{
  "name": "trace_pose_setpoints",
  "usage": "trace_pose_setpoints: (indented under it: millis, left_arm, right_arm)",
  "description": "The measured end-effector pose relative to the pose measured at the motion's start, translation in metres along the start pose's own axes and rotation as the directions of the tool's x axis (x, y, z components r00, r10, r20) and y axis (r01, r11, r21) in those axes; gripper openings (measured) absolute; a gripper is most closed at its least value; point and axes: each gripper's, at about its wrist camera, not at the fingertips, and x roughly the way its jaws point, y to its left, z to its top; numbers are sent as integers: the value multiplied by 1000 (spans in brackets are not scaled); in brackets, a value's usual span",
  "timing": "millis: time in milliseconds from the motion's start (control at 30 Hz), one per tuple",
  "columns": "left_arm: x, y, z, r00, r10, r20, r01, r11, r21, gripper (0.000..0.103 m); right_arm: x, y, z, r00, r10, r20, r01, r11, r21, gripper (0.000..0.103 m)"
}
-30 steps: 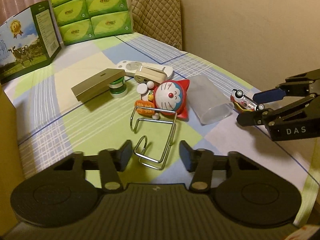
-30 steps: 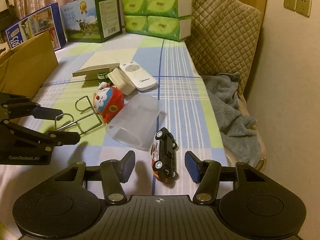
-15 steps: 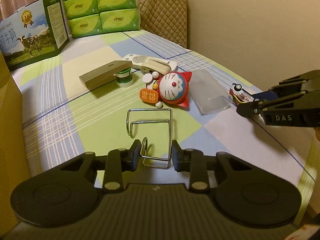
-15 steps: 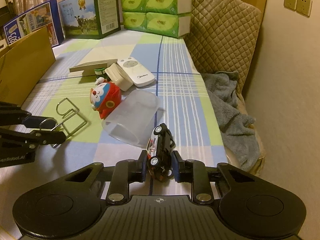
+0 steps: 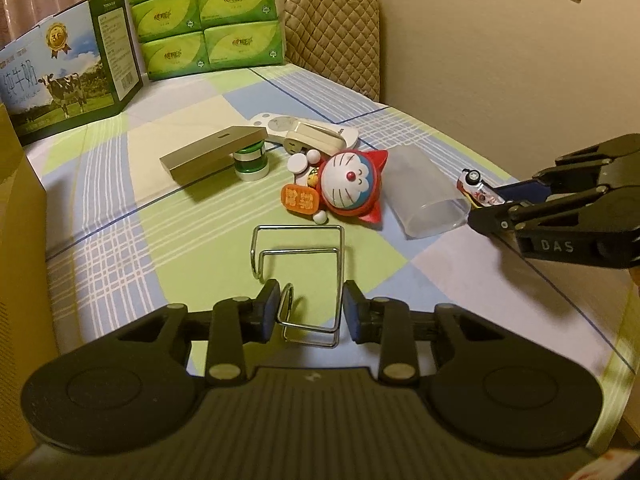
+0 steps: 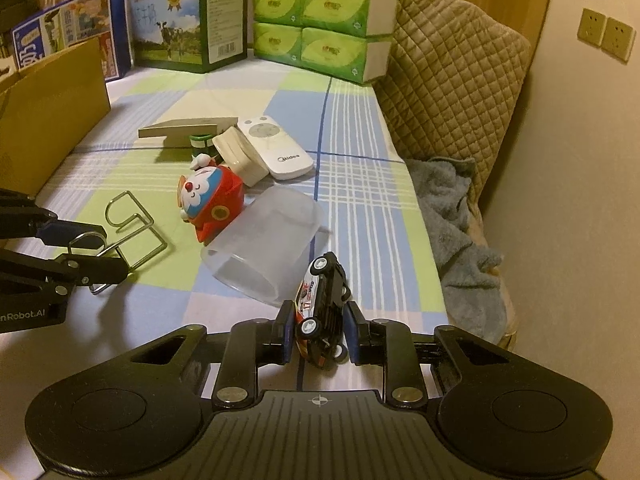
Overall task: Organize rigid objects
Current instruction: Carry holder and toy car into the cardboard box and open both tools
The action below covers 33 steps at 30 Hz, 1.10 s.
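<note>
My left gripper [image 5: 308, 312]: wire rack [image 5: 298, 256] near end sits between pads, both pads against wire, clamped. Rest of rack stretches toward 12 o'clock on checked bedsheet [image 5: 120, 208].

My right gripper [image 6: 318, 332]: toy car [image 6: 322, 306] pinched between pads, nose pointing 12 o'clock, tilted on side.

Only right view shows grey towel [image 6: 460, 216] at 3 o'clock; only left view shows orange tag [image 5: 299, 199] on Doraemon toy [image 5: 352, 186]. Clear cup [image 6: 268, 248] lies tipped, just beside car.

Both grippers low, near level over sheet.
</note>
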Motion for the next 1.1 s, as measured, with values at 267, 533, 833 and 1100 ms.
trace_pose_setpoints:
  millis: [267,533,833,1100]
  left_arm:
    - [3,1,1,1000,-2,-9,2,1000,-12,27]
    - [-11,3,-3,1000,1,-17,-2,1000,-15,26]
    - [-41,1,-2,1000,2,-3,-2,1000,-18,26]
    - [-85,7,18,998,18,59,-16,999,-34,26]
  right_arm:
    - [3,-1,2,1000,-4,-4,5,1000,20,19]
    - [-11,-7,3,1000,20,14,-21,996,90,18]
    - [-34,-1,8,998,45,41,-49,991,124,18]
    - [-67,9,25,993,77,91,-87,989,116,18]
